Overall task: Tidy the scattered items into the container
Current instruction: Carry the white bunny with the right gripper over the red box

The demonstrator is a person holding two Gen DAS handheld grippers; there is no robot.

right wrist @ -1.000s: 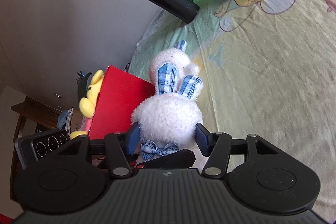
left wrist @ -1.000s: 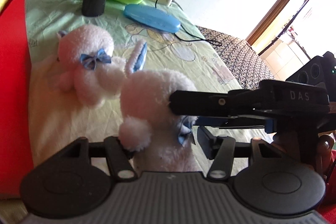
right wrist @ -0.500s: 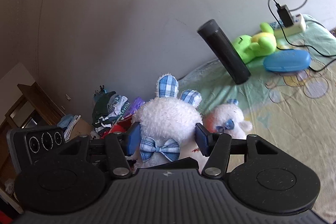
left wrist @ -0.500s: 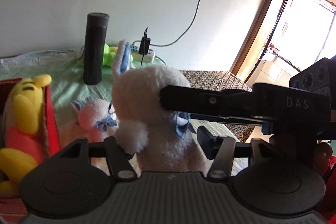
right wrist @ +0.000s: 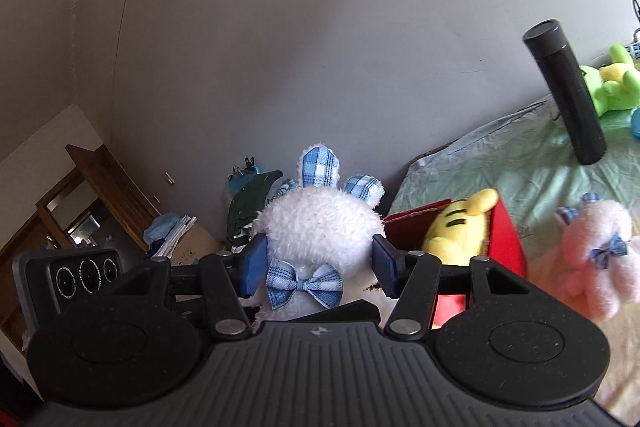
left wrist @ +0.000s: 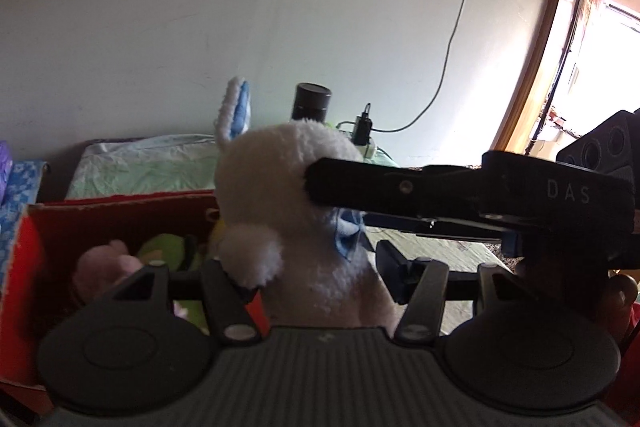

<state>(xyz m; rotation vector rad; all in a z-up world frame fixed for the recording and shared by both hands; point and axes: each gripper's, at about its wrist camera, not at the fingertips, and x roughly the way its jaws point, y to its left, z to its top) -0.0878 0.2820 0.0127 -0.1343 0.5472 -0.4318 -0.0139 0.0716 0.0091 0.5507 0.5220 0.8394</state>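
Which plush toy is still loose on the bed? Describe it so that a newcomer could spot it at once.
Start at the red box on the green bedsheet. Right of the box lies a pale pink plush bunny. It lies on the sheet, unlike the yellow plush inside the box and the white plush bunny gripped by both tools.

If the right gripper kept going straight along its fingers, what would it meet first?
The white plush rabbit already fills the right gripper, pads pressed on its sides. Past it, probably the clutter by the grey wall, left of the red box; depth is unclear.
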